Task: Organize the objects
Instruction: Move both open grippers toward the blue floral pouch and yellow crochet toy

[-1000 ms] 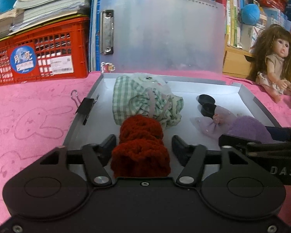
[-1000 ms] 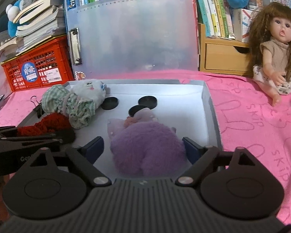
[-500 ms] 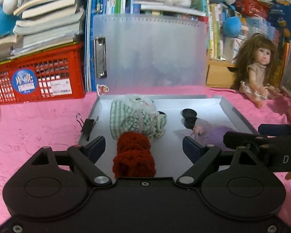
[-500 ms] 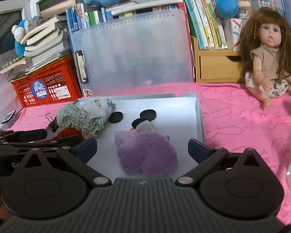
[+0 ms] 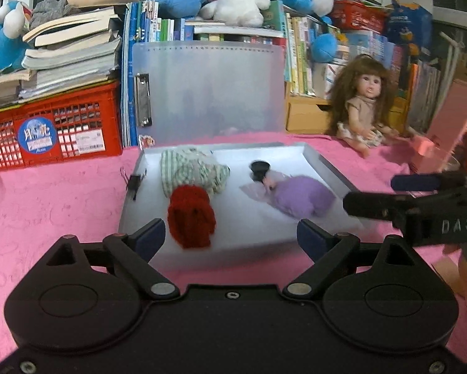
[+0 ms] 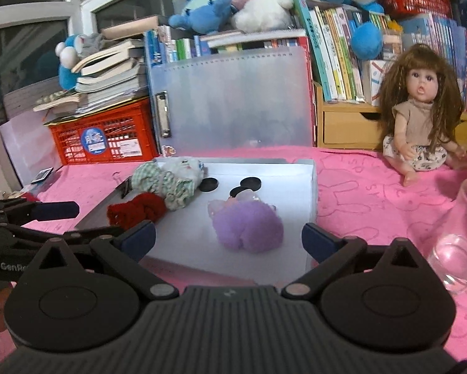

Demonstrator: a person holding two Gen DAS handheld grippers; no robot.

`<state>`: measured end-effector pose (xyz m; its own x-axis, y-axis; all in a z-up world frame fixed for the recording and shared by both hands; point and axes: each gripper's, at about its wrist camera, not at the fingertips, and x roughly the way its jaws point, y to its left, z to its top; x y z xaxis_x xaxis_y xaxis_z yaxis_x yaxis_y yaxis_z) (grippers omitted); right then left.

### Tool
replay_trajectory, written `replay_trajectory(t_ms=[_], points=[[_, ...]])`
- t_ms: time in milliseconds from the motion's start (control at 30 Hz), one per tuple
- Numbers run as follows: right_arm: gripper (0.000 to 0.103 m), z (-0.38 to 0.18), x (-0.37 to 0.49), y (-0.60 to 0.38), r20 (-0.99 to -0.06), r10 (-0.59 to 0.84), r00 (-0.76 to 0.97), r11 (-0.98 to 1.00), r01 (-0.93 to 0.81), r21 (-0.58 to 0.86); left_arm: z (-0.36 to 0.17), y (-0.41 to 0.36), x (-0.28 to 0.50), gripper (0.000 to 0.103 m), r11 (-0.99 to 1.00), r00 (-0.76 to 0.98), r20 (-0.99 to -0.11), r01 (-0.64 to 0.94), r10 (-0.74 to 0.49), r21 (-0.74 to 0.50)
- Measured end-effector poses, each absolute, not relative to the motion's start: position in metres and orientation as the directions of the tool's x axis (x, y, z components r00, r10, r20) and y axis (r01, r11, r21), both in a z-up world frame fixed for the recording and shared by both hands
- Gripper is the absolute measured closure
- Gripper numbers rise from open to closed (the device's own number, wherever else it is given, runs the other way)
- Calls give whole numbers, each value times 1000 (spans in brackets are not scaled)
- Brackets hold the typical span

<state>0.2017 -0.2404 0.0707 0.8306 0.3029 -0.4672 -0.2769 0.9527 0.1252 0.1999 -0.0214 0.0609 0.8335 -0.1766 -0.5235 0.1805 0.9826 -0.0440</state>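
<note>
A shallow grey tray (image 5: 327, 165) (image 6: 311, 193) lies on the pink cloth. In it are a red knitted piece (image 5: 191, 218) (image 6: 137, 210), a green checked soft toy (image 5: 193, 171) (image 6: 165, 180), a fluffy purple piece (image 5: 299, 198) (image 6: 249, 229) and black discs (image 5: 260, 166) (image 6: 208, 184). My left gripper (image 5: 230, 233) hovers back from the tray's near edge, its jaws opening, with nothing between them. My right gripper (image 6: 228, 235) hangs open and empty before the purple piece. Neither touches anything.
A translucent clip folder (image 5: 208, 90) stands behind the tray, a red crate (image 5: 55, 124) with books to its left. A doll (image 6: 420, 118) sits at the back right. A glass (image 6: 461, 249) stands near right. A black binder clip (image 5: 134, 184) lies at the tray's left rim.
Both grippers have drawn back and up from the tray. The left jaws spread away from the red knitted piece, the right widened off the purple piece; both pieces stay in the tray.
</note>
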Motion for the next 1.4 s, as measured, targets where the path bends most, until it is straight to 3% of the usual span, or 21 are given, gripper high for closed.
replay_trajectory(t_ms=[467, 667, 1100, 1167, 1400], points=[[0, 66, 156, -241, -509, 318, 800, 944, -318, 91, 47, -12, 112, 10, 949, 777, -547, 274, -313, -154], [0, 57, 151, -249, -540, 305, 785, 950, -289, 117, 42, -31, 87, 8, 927, 750, -554, 353, -362, -127], [0, 45, 148, -254, -562, 308, 768, 950, -279, 141, 15, -52, 94, 7, 941, 699, -636, 303, -328, -152], [0, 43, 149, -254, -565, 309, 765, 950, -278, 143, 12, -51, 96, 12, 941, 695, -639, 291, -331, -171], [0, 42, 148, -253, -568, 313, 761, 949, -278, 150, 20, -44, 90, 48, 940, 726, -599, 297, -337, -169]])
